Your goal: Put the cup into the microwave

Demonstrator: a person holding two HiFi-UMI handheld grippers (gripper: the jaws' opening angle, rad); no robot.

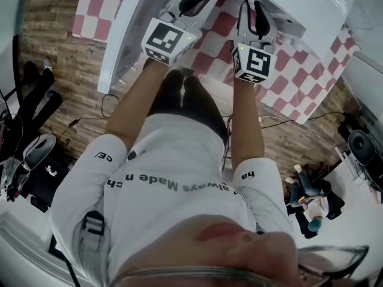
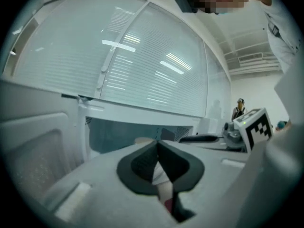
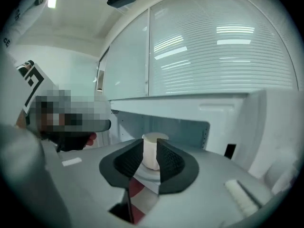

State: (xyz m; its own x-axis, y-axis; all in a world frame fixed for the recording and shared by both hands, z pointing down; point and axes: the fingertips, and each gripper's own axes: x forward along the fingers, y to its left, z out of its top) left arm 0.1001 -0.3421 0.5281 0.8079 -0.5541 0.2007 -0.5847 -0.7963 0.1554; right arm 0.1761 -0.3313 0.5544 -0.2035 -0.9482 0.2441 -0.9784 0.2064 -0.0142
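Note:
A white cup [image 3: 153, 147] stands upright on the glass turntable [image 3: 146, 175] inside the open white microwave [image 3: 187, 127]. My right gripper [image 3: 151, 158] points straight at it, jaws a narrow gap apart, and the cup shows in that gap just past the tips; I cannot tell if the pads touch it. My left gripper [image 2: 157, 151] is shut with nothing in it and faces the microwave cavity [image 2: 118, 134]. In the head view both grippers, left [image 1: 194, 2] and right [image 1: 254, 17], reach toward the microwave [image 1: 311, 5] at the top.
The microwave door [image 1: 122, 40] hangs open on the left, close beside my left gripper. A red and white checked cloth [image 1: 311, 82] covers the table under the microwave. Cables, shoes and bags lie on the wooden floor [image 1: 72, 64] around it.

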